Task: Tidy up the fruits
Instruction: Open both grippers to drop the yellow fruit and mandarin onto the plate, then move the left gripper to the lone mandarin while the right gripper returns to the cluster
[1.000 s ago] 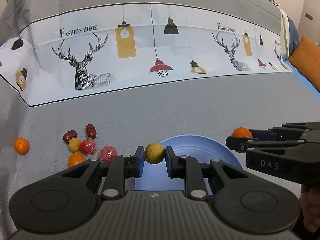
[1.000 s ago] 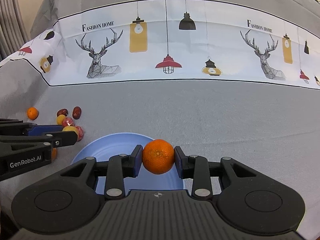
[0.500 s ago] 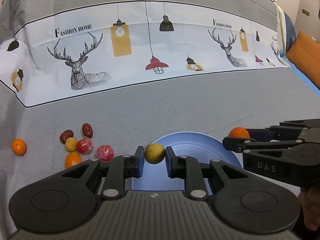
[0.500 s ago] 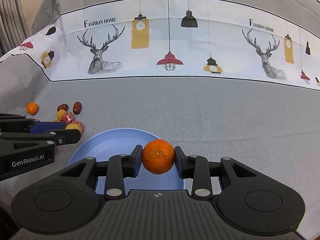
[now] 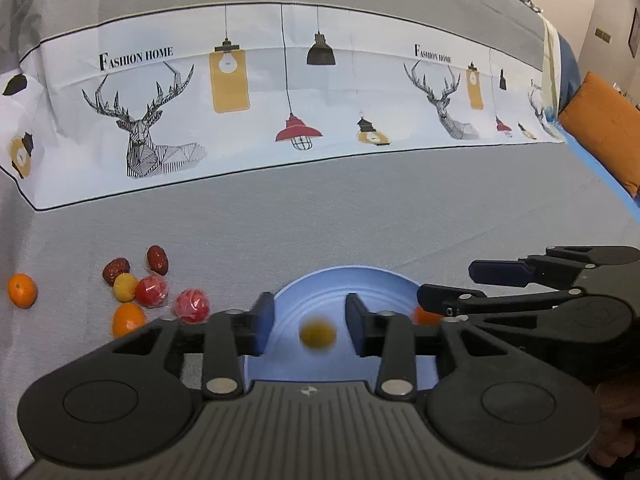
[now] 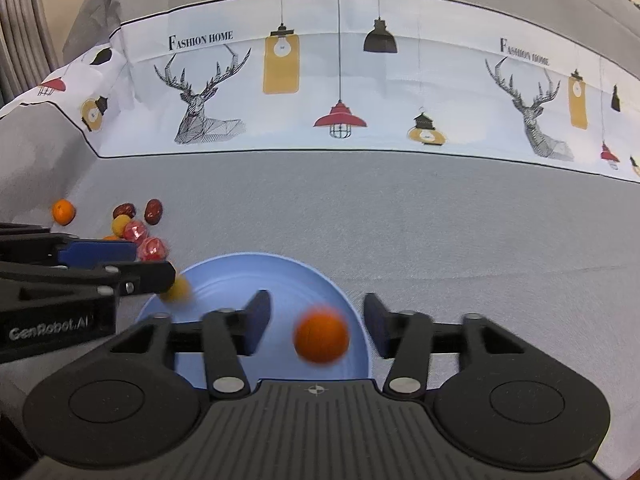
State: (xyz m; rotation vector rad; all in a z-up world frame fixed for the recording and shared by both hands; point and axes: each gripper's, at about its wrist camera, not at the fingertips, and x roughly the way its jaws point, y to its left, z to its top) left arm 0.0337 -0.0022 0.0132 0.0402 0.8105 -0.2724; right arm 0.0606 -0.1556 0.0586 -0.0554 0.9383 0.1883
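Observation:
A blue plate (image 5: 372, 280) (image 6: 240, 272) lies on the grey cloth under both grippers. My left gripper (image 5: 310, 320) is opening, and a small yellow fruit (image 5: 318, 334) (image 6: 178, 289) is blurred below its parted pads, over the plate. My right gripper (image 6: 316, 324) is opening too. An orange (image 6: 321, 335) (image 5: 424, 315), also blurred, is free between its pads above the plate. Left of the plate lie loose fruits: two red wrapped ones (image 5: 193, 306) (image 5: 152, 290), a yellow one (image 5: 125, 287), two dark red dates (image 5: 157, 259) (image 5: 116, 270) and two small oranges (image 5: 128, 319) (image 5: 22, 290).
A white band printed with deer and lamps (image 5: 280, 100) runs across the grey cover behind. An orange cushion (image 5: 608, 128) sits at the far right. In the left wrist view the right gripper (image 5: 520, 292) reaches in from the right, over the plate's rim.
Both grippers have let go. The yellow fruit has dropped out of the left jaws and the orange out of the right jaws, both now blurred over the plate. The hands stayed put.

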